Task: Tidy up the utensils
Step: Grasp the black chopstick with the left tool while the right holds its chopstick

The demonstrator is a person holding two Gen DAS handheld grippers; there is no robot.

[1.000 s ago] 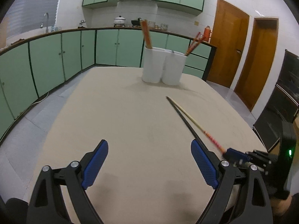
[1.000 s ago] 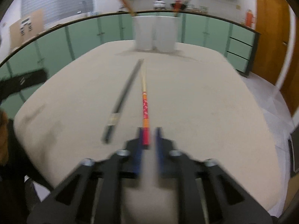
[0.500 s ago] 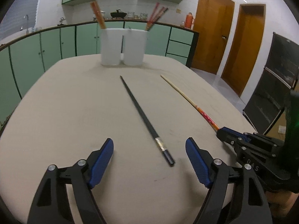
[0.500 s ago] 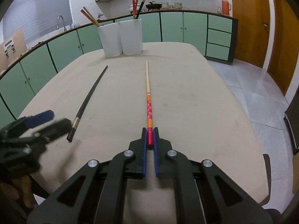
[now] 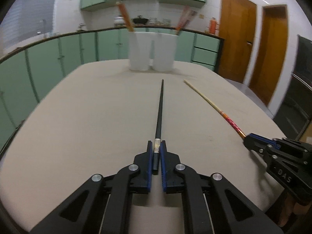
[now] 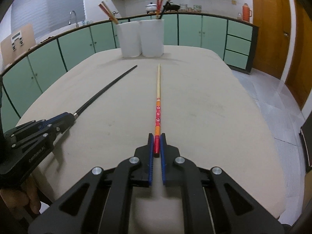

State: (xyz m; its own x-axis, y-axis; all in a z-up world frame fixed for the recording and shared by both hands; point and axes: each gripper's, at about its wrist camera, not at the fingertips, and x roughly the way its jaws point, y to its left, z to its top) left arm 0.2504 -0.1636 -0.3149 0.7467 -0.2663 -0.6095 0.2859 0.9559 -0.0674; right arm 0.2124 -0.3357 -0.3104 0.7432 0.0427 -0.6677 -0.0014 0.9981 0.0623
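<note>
Both grippers clenched at the table [image 5: 78, 117] edge, L gripper [image 5: 156, 157] on black chopstick [image 5: 159, 113], R gripper [image 6: 156, 149] on red chopstick [image 6: 158, 105]; end-only grips w/ long overhang risk swinging, missing white cups [image 6: 141, 39].

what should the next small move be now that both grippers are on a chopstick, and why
Probably lift both a little off the beige table. The left gripper is shut on the thick end of the slim black chopstick, and the right gripper is shut on the red end of the red-and-bamboo patterned chopstick. Both still lie flat, tips toward the two white cylindrical holders.
</note>
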